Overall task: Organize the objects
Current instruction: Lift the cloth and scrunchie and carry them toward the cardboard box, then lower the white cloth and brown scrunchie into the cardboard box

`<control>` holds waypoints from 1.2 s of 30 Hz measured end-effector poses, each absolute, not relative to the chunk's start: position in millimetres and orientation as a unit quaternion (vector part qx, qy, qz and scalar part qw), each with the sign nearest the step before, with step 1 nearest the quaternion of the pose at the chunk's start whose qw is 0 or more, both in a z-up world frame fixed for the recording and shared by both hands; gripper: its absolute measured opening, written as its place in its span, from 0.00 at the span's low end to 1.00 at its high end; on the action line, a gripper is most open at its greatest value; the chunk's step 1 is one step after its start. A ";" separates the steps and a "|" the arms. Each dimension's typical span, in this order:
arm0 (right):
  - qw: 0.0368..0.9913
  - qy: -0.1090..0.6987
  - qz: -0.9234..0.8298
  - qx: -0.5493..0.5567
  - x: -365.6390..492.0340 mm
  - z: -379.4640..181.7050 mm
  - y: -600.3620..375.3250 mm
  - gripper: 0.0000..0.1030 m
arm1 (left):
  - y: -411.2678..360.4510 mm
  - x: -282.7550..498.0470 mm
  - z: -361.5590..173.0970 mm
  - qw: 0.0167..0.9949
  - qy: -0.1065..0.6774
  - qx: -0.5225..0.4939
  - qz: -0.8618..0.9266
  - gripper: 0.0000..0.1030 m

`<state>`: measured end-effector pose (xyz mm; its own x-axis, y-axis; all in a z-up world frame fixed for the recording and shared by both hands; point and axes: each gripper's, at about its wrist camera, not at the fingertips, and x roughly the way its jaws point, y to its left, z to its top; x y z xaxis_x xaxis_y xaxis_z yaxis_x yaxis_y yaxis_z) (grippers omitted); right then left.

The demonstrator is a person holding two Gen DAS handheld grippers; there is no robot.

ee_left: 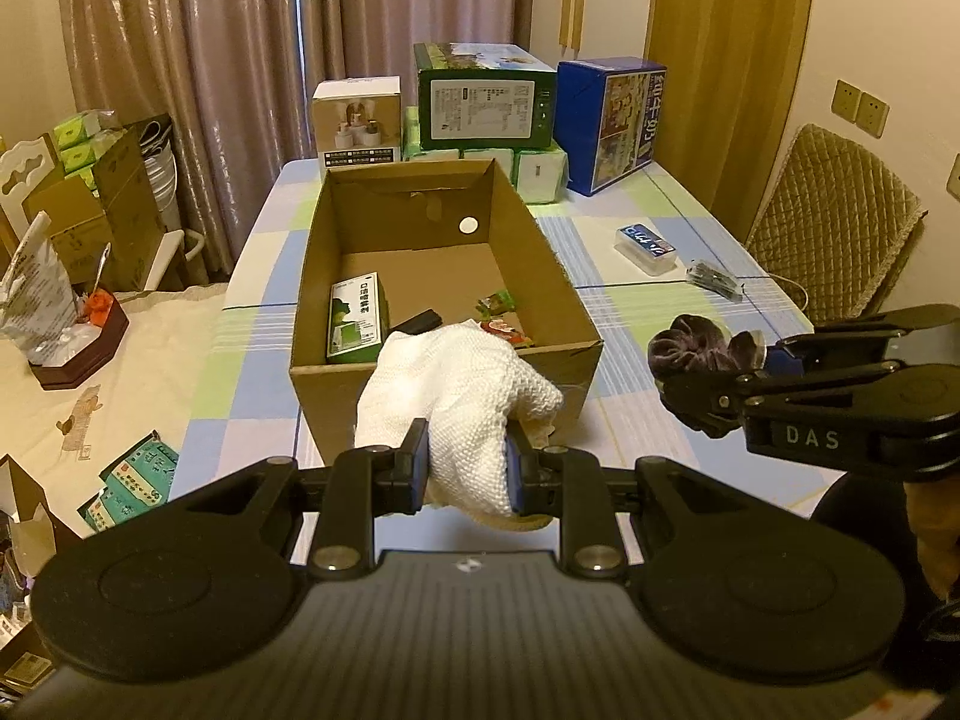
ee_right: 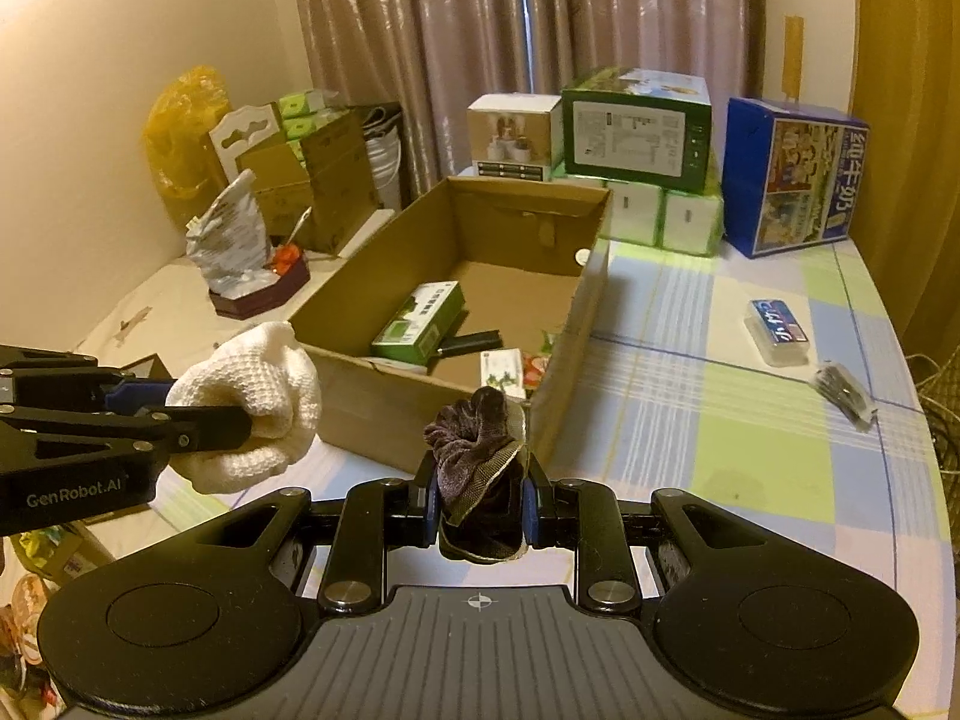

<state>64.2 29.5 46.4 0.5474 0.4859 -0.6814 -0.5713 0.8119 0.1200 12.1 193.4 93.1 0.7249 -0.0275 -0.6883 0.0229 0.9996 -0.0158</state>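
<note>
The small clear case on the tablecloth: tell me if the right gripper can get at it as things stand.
Probably not yet. The tablecloth around the clear case looks free, but the right gripper is shut on a dark purple cloth, so it would likely have to drop that first, perhaps into the cardboard box.

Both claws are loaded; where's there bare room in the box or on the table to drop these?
Inside the cardboard box, the far half of the floor is bare. Its near end is crowded: green carton, black item, snack packets. On the tablecloth, the wide patch between the box's right wall and the clear case is free.
</note>
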 end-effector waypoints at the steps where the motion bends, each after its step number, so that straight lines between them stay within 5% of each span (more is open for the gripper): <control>1: 0.877 0.369 0.301 -0.059 64.9 46.6 30.5 0.22 | 194.2 12.3 93.1 0.929 0.371 -0.004 -0.014 0.20; 36: 0.869 0.378 0.311 -0.077 129.2 60.3 82.2 0.22 | 234.4 89.8 102.9 0.917 0.397 0.026 -0.027 0.20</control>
<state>129.2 82.2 60.3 0.5209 0.4828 -0.7039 -0.5994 0.7940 0.1011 89.8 234.4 102.9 0.6834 -0.0294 -0.7295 0.0714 0.9971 0.0267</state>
